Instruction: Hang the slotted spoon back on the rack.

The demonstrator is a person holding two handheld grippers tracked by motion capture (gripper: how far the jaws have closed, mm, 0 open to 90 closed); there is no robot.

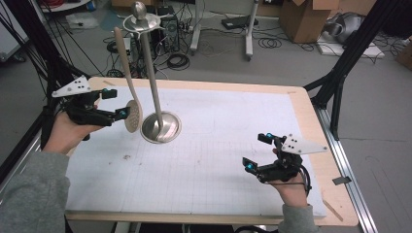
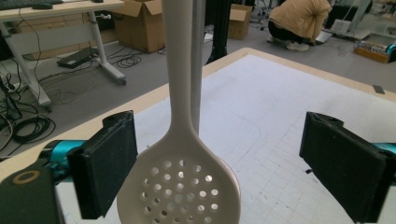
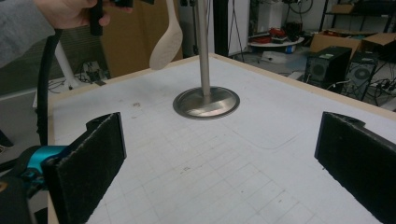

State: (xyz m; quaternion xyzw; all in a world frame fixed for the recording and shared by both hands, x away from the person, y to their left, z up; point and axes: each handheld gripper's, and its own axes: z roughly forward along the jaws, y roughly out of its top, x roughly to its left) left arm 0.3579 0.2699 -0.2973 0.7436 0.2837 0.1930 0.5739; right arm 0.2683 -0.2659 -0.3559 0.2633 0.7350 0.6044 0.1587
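Note:
A beige slotted spoon (image 1: 131, 115) hangs bowl-down from the top ring (image 1: 141, 21) of a metal stand, whose pole rises from a round base (image 1: 161, 127). My left gripper (image 1: 116, 103) is open at the spoon's bowl (image 2: 180, 186). The bowl sits between the two wide-apart jaws, close to the left pad (image 2: 109, 163) and well away from the right pad (image 2: 345, 163). My right gripper (image 1: 256, 152) is open over the mat at the front right, holding nothing. It faces the stand base (image 3: 206, 102) and the spoon (image 3: 167, 42).
A white gridded mat (image 1: 209, 160) covers the wooden table (image 1: 311, 126). Black frame legs (image 1: 340, 73) stand at the table's right and left corners. Cables, boxes and computer cases lie on the floor beyond the far edge. A person (image 2: 299, 18) crouches in the background.

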